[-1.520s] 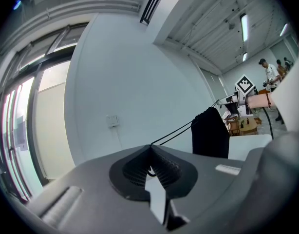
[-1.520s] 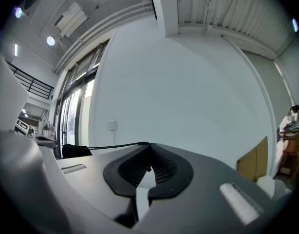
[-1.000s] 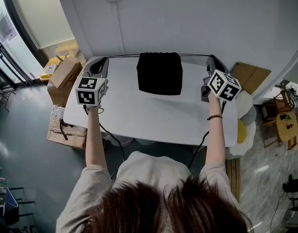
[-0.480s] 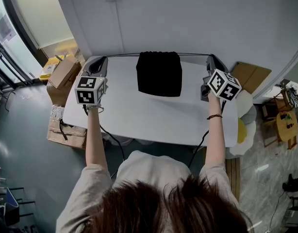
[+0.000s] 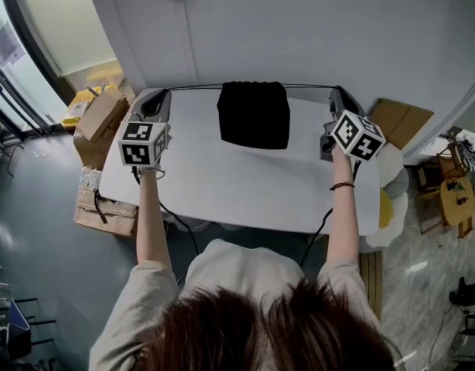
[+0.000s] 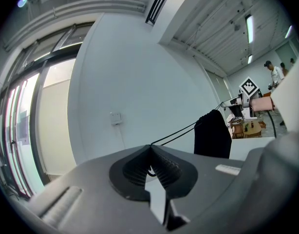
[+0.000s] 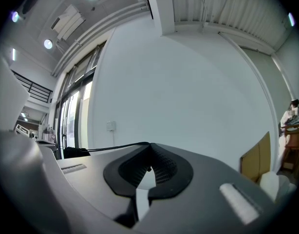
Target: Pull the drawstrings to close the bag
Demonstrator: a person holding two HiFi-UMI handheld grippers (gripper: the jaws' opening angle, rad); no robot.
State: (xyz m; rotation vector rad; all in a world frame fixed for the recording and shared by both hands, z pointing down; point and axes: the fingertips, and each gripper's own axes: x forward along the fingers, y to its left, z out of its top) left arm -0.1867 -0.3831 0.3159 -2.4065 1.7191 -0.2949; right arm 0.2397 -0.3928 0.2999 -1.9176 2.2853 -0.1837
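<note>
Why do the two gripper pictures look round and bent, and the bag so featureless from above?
Left gripper view and right gripper view: wide-angle lenses curve the wall and blacken the corners. Head view: sharp, evenly lit, yet the black bag shows almost no detail against the bright white table.

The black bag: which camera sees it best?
The head view: the whole black bag sits on the white table. The left gripper view shows it small, from the side, at the right. The right gripper view catches only a dark bit at the left.
</note>
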